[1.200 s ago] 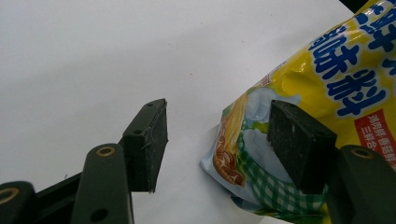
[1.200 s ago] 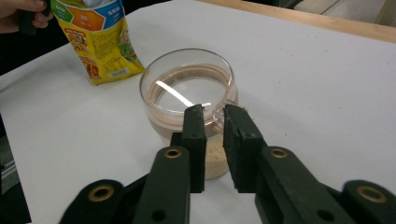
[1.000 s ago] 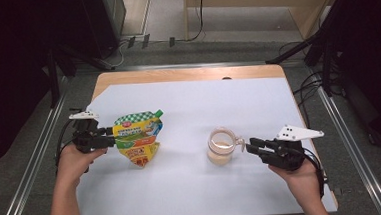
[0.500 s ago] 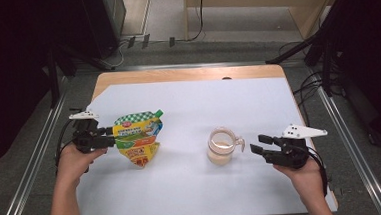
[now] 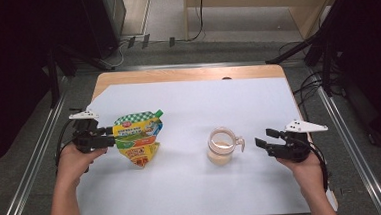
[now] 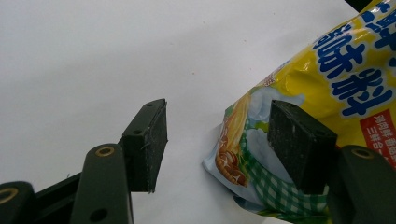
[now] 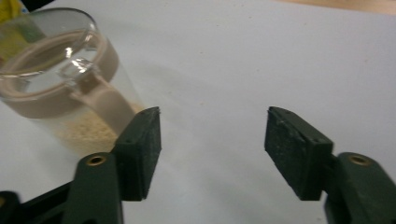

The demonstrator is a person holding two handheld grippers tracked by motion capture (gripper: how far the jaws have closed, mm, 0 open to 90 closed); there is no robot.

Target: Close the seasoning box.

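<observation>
Yellow and green foil marks the pouch (image 5: 138,139) in the high view, lying on the white surface (image 5: 193,187) at your left, its green spout cap pointing toward the middle; your left tool (image 5: 111,137) sits at its left edge, while your right tool (image 5: 261,145) hovers just beside the clear jar (image 5: 222,145), apart from its handle. From your left gripper view, the jaws stand spread, one over bare surface, the other in front of the pouch's checked corner (image 6: 261,186); whether that pad touches the foil you cannot tell, but nothing is pinched. The pouch looks plump and crinkled, printed in blue characters, so expect it to sag and slide when gripped. From your right gripper view, the right tool (image 7: 212,135) is likewise released, the jar (image 7: 60,74) off to the side of one jaw, with a beige collar and handle, pale grains low inside. You appear to be at the reaching step, with neither thing secured. Next, close your left tool on the pouch's edge, and swing your right tool round so the handle sits between the jaws before closing.
</observation>
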